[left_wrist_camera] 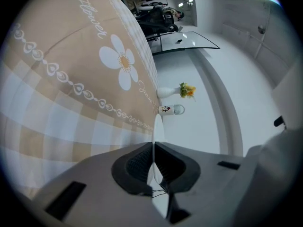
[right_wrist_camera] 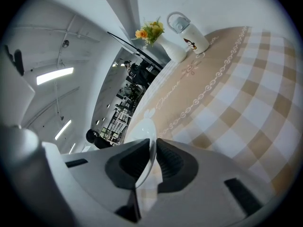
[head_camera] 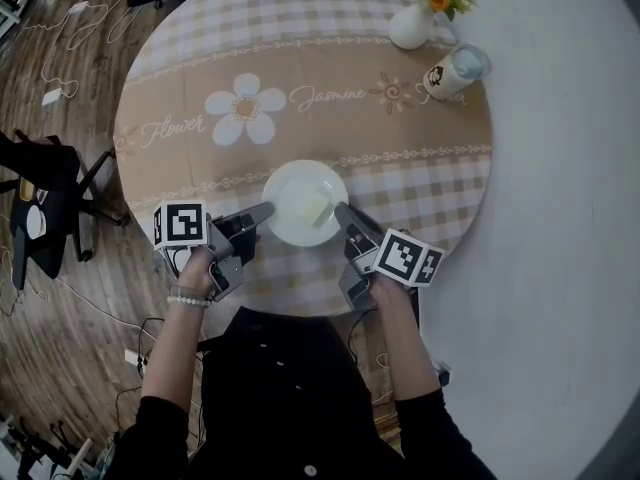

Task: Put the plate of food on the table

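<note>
A white plate [head_camera: 290, 190] with a pale yellow piece of food [head_camera: 317, 207] sits over the near side of the round table [head_camera: 190, 88]. My left gripper [head_camera: 268, 209] is shut on the plate's left rim and my right gripper [head_camera: 340, 208] is shut on its right rim. In the left gripper view the plate's thin edge [left_wrist_camera: 158, 126] runs between the dark pads of the left gripper [left_wrist_camera: 153, 167]. The right gripper view shows the same rim [right_wrist_camera: 144, 135] pinched inside the right gripper [right_wrist_camera: 150, 162]. Whether the plate rests on the cloth or hangs just above it cannot be told.
A white vase with yellow flowers [head_camera: 418, 13] and a white lidded mug [head_camera: 450, 72] stand at the table's far right. The checked cloth has a big daisy print [head_camera: 244, 108]. A black chair [head_camera: 40, 203] and cables on the wooden floor lie to the left.
</note>
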Available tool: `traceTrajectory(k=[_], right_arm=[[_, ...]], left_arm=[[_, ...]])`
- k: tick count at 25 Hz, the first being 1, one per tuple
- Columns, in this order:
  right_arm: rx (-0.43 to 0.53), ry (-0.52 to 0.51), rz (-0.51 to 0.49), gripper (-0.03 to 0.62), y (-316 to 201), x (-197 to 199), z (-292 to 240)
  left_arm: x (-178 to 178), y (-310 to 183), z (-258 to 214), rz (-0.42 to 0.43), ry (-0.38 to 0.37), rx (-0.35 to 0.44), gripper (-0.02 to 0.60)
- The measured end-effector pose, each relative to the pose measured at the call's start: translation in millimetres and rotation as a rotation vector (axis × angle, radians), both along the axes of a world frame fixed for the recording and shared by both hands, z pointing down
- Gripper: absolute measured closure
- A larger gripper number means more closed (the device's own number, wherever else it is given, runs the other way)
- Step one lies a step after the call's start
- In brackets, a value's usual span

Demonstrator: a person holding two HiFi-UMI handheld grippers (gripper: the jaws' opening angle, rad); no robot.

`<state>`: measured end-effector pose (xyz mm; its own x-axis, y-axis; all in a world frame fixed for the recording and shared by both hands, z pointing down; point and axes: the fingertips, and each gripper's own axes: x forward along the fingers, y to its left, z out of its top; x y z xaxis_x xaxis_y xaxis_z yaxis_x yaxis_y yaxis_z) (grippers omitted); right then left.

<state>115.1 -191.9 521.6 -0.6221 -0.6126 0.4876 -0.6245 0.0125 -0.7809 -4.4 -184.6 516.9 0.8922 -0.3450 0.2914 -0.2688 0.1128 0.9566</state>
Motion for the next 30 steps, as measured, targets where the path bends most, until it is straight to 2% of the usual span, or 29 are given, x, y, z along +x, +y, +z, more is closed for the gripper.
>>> traceTrajectory(k=[9,26,30], right_arm=[[-0.036,0.006,-0.006,0.568,-9,2,29],[-0.114,0.054,-0.015,0.568,-20,5,68],[-0.121,0.076,-0.028,0.568,-20,5,74]], left_arm=[[1,-11,28,0.018,-0.032,-0.002,0.571],[4,-21,65,0.013,-0.093,-0.07,0.571],[4,-22,70,0.022,-0.119,-0.054,0.571]])
